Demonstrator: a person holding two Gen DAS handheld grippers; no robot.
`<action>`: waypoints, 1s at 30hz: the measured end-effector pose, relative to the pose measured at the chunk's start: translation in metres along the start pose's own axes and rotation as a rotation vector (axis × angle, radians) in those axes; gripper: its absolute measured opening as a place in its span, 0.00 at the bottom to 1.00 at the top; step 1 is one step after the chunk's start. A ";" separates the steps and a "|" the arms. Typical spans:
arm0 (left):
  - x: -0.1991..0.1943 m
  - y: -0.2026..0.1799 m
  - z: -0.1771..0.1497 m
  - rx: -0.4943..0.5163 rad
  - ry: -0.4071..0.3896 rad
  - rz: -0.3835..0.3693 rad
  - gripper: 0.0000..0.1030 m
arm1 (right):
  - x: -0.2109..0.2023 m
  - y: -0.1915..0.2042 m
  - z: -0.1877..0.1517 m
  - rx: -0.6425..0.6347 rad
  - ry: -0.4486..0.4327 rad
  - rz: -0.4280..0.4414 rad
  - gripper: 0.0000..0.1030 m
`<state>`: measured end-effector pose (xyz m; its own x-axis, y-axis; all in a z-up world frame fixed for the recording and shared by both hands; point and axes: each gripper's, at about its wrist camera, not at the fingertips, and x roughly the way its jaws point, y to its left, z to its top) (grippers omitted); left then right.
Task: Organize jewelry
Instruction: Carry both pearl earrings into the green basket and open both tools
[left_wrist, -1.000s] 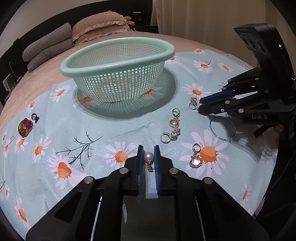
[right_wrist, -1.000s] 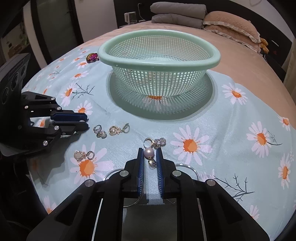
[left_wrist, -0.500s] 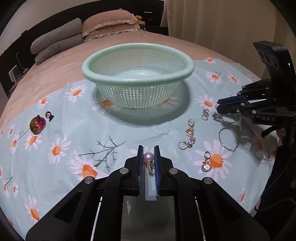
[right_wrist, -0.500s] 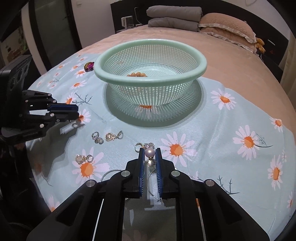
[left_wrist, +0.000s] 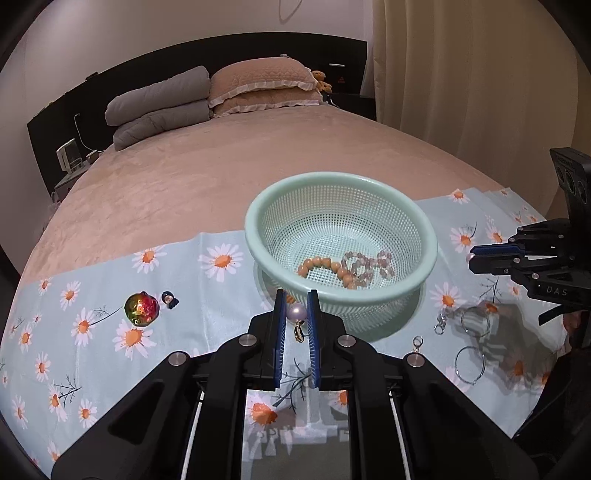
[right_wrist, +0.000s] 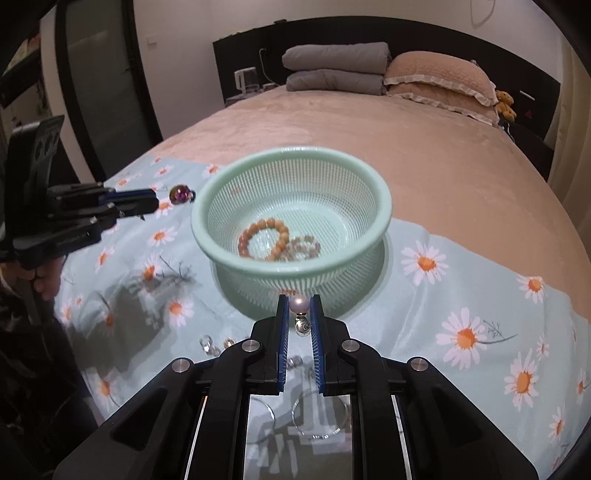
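Note:
My left gripper (left_wrist: 296, 300) is shut on a pearl earring (left_wrist: 297, 312) with a gold hook and holds it above the cloth, just before the near rim of the mint green basket (left_wrist: 258, 236). My right gripper (right_wrist: 299, 302) is shut on a second pearl earring (right_wrist: 299, 304), also raised in front of the basket (right_wrist: 384, 218). The basket holds an orange bead bracelet (left_wrist: 325, 267) and a pinkish bead bracelet (left_wrist: 364, 264). Each gripper shows in the other's view, the right one (left_wrist: 474, 256) and the left one (right_wrist: 153, 201).
On the daisy cloth (left_wrist: 221, 314) lie an iridescent round brooch (left_wrist: 141, 308), a small dark ring (left_wrist: 169, 298), hoop earrings (left_wrist: 470, 363) and small drop earrings (left_wrist: 440, 323). Pillows (left_wrist: 258, 86) and folded grey blankets (left_wrist: 159, 107) lie at the far end of the bed.
Both grippers have risen well above the cloth with their pearl earrings and now look down into the basket, whose bracelets have come into view.

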<state>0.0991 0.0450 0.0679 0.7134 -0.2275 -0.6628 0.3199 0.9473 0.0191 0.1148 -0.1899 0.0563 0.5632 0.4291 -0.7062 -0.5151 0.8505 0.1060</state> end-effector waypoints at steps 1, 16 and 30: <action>0.001 0.000 0.004 -0.007 -0.003 0.000 0.11 | 0.000 0.000 0.005 0.012 -0.018 0.009 0.11; 0.044 -0.028 0.038 -0.069 -0.001 -0.048 0.11 | 0.050 -0.006 0.036 0.144 -0.041 0.020 0.11; 0.059 -0.028 0.032 -0.041 0.049 -0.027 0.11 | 0.060 -0.010 0.035 0.154 -0.012 0.015 0.11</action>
<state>0.1517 -0.0019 0.0522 0.6732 -0.2429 -0.6984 0.3122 0.9496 -0.0292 0.1766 -0.1616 0.0371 0.5645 0.4448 -0.6953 -0.4189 0.8802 0.2231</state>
